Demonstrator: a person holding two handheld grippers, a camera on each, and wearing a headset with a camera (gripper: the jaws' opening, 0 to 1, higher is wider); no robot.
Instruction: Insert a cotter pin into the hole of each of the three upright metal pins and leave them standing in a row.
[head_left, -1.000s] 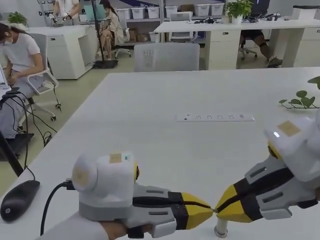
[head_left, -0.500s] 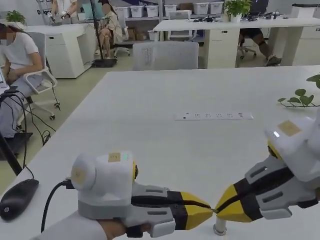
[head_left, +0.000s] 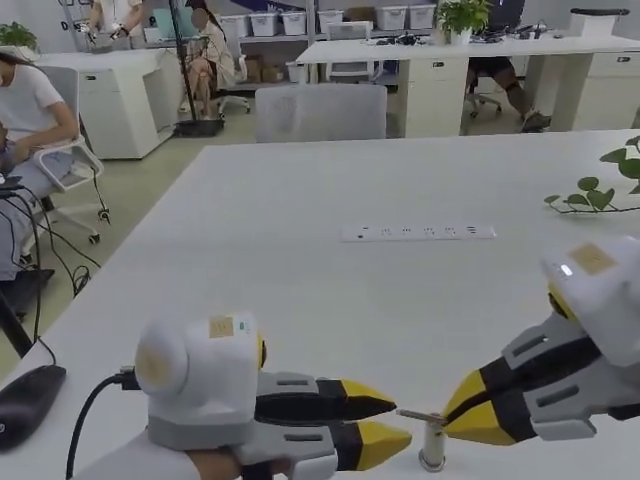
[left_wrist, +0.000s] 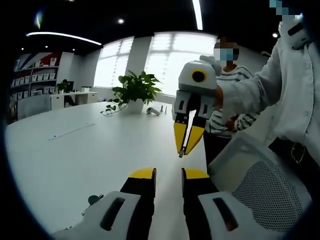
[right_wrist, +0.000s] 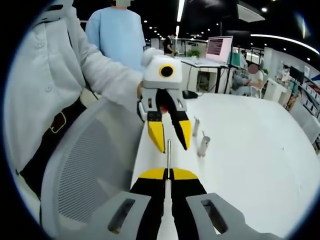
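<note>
Near the table's front edge stands one upright metal pin (head_left: 432, 446). My right gripper (head_left: 448, 418) is shut on a thin cotter pin (head_left: 418, 413), which pokes left just above that pin's top. My left gripper (head_left: 402, 422) faces it from the left, open, tips a short gap from the cotter pin. In the right gripper view the cotter pin (right_wrist: 168, 155) sticks out of my shut right gripper (right_wrist: 168, 174) towards the open left gripper (right_wrist: 170, 134), with two metal pins (right_wrist: 202, 145) standing behind. In the left gripper view my left gripper (left_wrist: 168, 175) is open below the right gripper (left_wrist: 187, 137).
A white power strip (head_left: 418, 232) lies mid-table and plant leaves (head_left: 590, 190) reach in at the right edge. A black mouse (head_left: 25, 400) with a cable sits at the left. A grey chair (head_left: 320, 110) stands behind the far table edge; people sit at desks beyond.
My left gripper has opened and its tips have drawn back from the right gripper's tips, which they met before. The cotter pin stays in the right gripper. The head camera tilted slightly.
</note>
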